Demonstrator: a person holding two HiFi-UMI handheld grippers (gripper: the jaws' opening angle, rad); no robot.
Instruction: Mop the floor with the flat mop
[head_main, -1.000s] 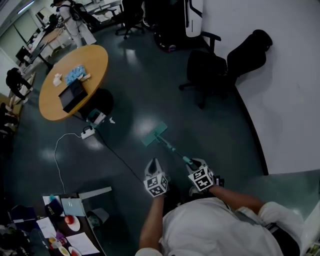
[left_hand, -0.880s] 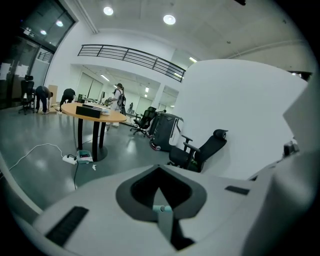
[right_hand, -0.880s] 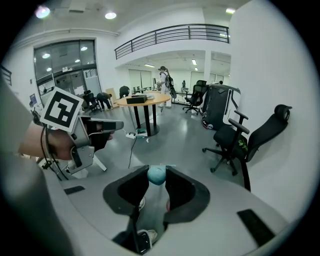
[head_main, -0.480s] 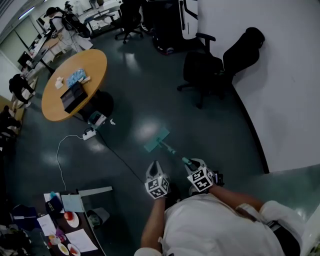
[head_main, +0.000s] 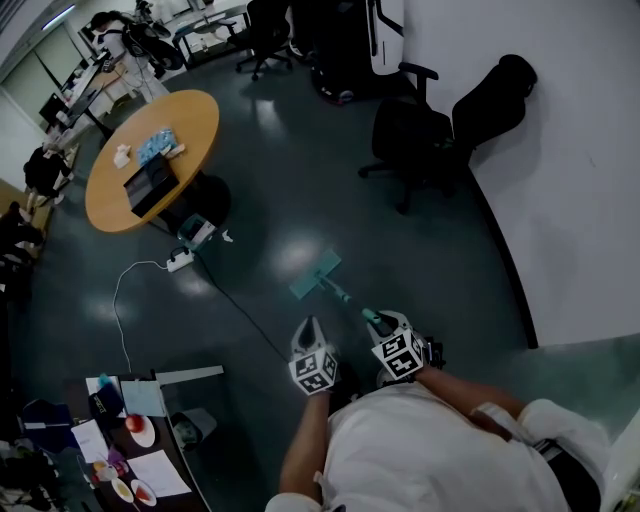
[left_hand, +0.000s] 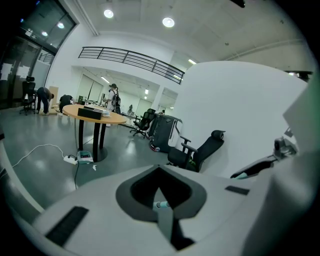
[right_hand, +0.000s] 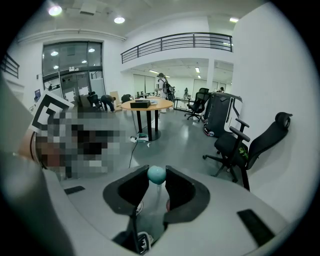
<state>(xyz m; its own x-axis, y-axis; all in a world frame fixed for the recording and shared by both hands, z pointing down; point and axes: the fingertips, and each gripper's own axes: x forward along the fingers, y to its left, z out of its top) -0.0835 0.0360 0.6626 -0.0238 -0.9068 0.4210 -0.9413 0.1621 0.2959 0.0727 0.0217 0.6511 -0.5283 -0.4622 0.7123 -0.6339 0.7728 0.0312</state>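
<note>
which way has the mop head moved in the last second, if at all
Yes, slightly: the mop head has slid back toward the person, now a little below the white power strip it was level with.

No legible text, number, brand or sign is found in any view. The left marker cube (head_main: 313, 369) and the right marker cube (head_main: 402, 356) carry only black-and-white square patterns (no characters are formed). Print on the papers (head_main: 160, 473) at the lower left of the head view is too small to be read.
</note>
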